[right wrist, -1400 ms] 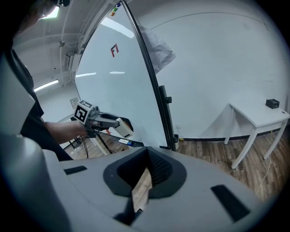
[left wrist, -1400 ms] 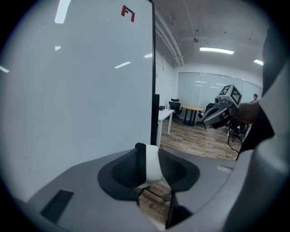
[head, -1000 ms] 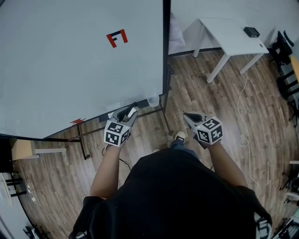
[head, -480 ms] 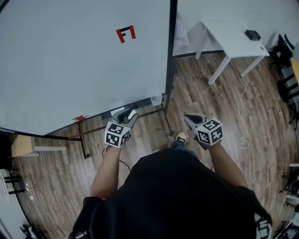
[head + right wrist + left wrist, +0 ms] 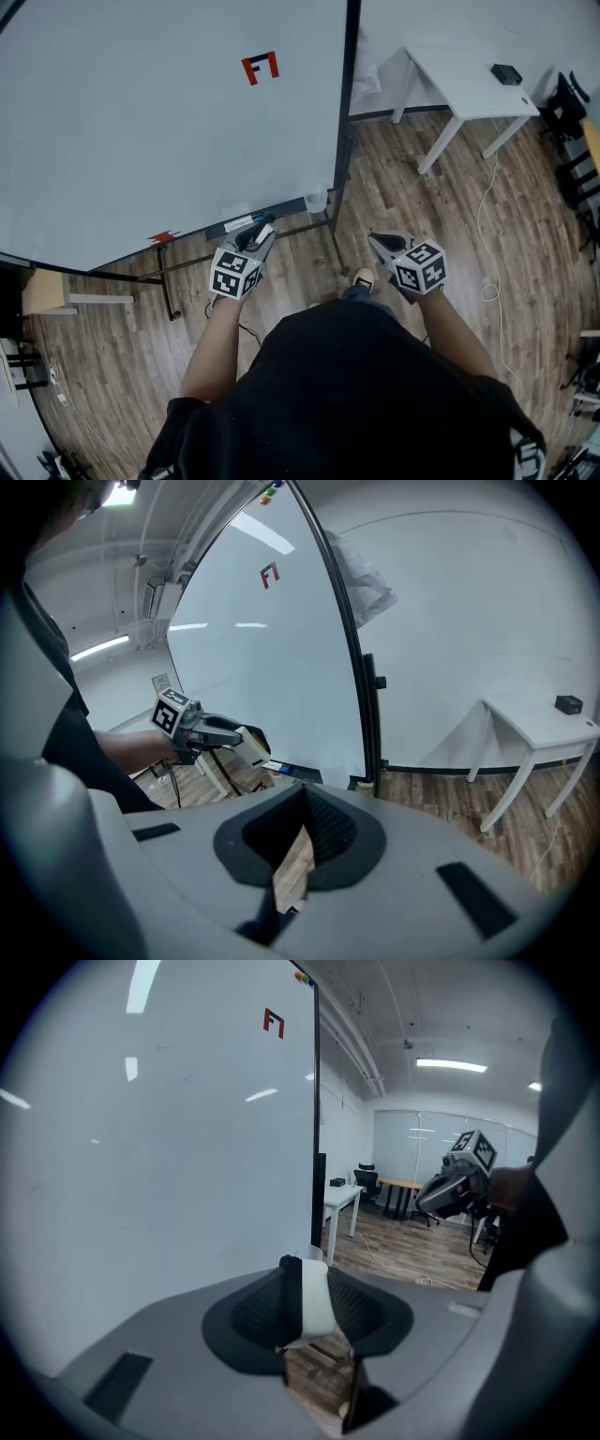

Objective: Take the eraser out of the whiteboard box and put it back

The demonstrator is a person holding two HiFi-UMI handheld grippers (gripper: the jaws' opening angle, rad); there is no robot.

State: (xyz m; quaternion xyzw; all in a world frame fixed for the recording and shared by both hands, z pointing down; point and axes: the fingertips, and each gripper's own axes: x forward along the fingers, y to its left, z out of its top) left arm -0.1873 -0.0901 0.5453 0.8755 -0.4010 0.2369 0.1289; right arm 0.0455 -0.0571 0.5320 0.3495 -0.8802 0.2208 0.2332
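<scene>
A big whiteboard (image 5: pixel 141 122) fills the upper left of the head view. Its dark box (image 5: pixel 232 225) sits along the lower edge. My left gripper (image 5: pixel 260 232) hovers just in front of that box, shut on the white eraser (image 5: pixel 265 228) with black felt. In the left gripper view the eraser (image 5: pixel 317 1302) stands upright between the pads of that gripper (image 5: pixel 314 1309). My right gripper (image 5: pixel 377 240) hangs to the right over the floor, shut and empty. The right gripper view shows its jaws (image 5: pixel 305 803) meeting, with the eraser (image 5: pixel 251 745) and box (image 5: pixel 292 772) beyond.
A clear cup (image 5: pixel 316 200) hangs at the whiteboard's lower right corner, above the stand's bars (image 5: pixel 333 239). A white table (image 5: pixel 469 80) with a small black device (image 5: pixel 504 71) stands at the back right. A white cable (image 5: pixel 487 216) trails across the wooden floor.
My left gripper has edged closer to the whiteboard's box with the eraser still in it. The head view has shifted a little. The right gripper has barely moved.
</scene>
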